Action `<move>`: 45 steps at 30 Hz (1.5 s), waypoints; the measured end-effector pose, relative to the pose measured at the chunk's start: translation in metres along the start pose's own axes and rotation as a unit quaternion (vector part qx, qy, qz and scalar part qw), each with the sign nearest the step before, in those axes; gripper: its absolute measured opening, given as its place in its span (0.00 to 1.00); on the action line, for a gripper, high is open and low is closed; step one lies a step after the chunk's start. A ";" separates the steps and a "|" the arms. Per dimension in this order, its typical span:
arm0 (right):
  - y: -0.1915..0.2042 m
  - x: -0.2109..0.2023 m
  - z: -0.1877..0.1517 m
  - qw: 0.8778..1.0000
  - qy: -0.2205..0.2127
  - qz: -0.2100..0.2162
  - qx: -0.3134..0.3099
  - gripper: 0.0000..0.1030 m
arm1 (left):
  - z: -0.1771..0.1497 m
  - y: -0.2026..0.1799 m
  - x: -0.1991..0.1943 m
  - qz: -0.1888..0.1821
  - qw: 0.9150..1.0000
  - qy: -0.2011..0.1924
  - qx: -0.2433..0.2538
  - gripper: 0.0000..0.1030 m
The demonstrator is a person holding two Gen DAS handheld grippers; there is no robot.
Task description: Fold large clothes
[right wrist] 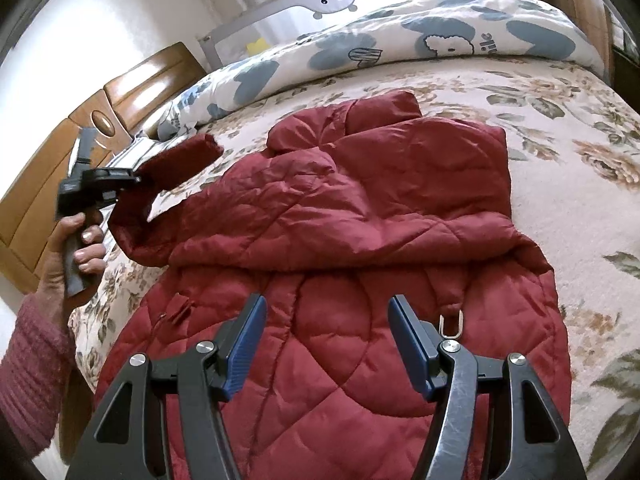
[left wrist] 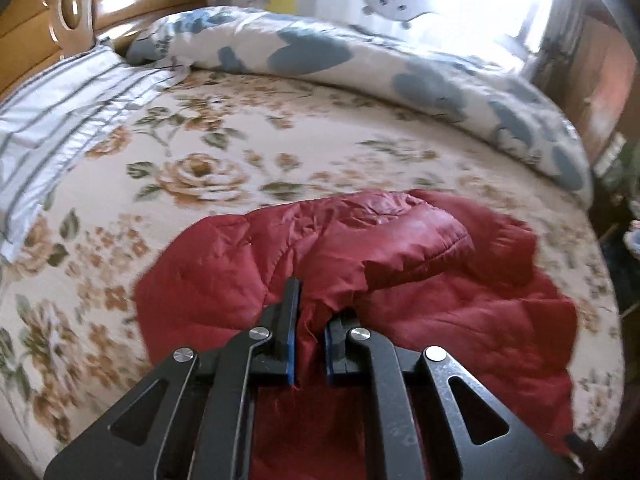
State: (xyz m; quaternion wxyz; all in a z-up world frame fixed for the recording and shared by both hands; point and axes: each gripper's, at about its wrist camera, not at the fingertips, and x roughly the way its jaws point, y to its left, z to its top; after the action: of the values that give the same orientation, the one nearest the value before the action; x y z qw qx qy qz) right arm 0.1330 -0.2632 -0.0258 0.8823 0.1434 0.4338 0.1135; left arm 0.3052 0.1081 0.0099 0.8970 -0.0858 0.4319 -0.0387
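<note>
Between the blue pads of the left gripper [left wrist: 310, 332] a pinch of red fabric is clamped, the jaws drawn nearly together on it. From the right wrist view that pinch is the cuffed end of a sleeve [right wrist: 182, 160], lifted clear of the bed and held out to the side, presumably so it can be carried across the body of the garment. The person's left hand [right wrist: 80, 256] wraps the grip below.

The right gripper [right wrist: 326, 344] hangs over the lower half with its jaws spread wide and nothing between them, apparently waiting to pin or take the hem once the sleeve is laid.

Beneath both lies the quilted red jacket [right wrist: 360, 220], spread on the floral bedspread [right wrist: 580, 208], its upper part already doubled over in a thick fold. A small metal zipper pull [right wrist: 452, 326] shows near the right pad. Further off a blue-patterned duvet [right wrist: 440, 40] is bunched along the far edge, leaving the middle of the bed as working room, with the wooden headboard [right wrist: 52, 184] beyond.
</note>
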 end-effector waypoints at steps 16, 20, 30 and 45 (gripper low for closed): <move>-0.016 -0.003 0.003 0.999 0.002 0.016 0.041 0.63 | -0.049 -0.093 -0.022 -0.116 0.993 0.019 0.023 0.07; -0.025 -0.007 0.008 0.998 -0.003 0.028 0.065 0.63 | -0.064 -0.113 -0.015 -0.118 0.992 0.029 0.039 0.07; -0.050 0.007 0.037 0.982 -0.004 0.117 0.147 0.66 | -0.093 -0.145 0.004 -0.127 0.988 0.060 0.056 0.07; -0.087 0.119 0.077 0.927 0.068 0.235 0.285 0.16 | -0.096 -0.147 0.002 -0.134 0.986 0.069 0.065 0.13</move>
State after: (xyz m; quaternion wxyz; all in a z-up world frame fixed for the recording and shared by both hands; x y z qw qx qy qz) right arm 0.2727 -0.3175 -0.0987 0.7204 0.4788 0.4608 0.1987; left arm 0.2317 -0.0485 -0.0225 0.8556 -0.0815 0.4735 -0.1929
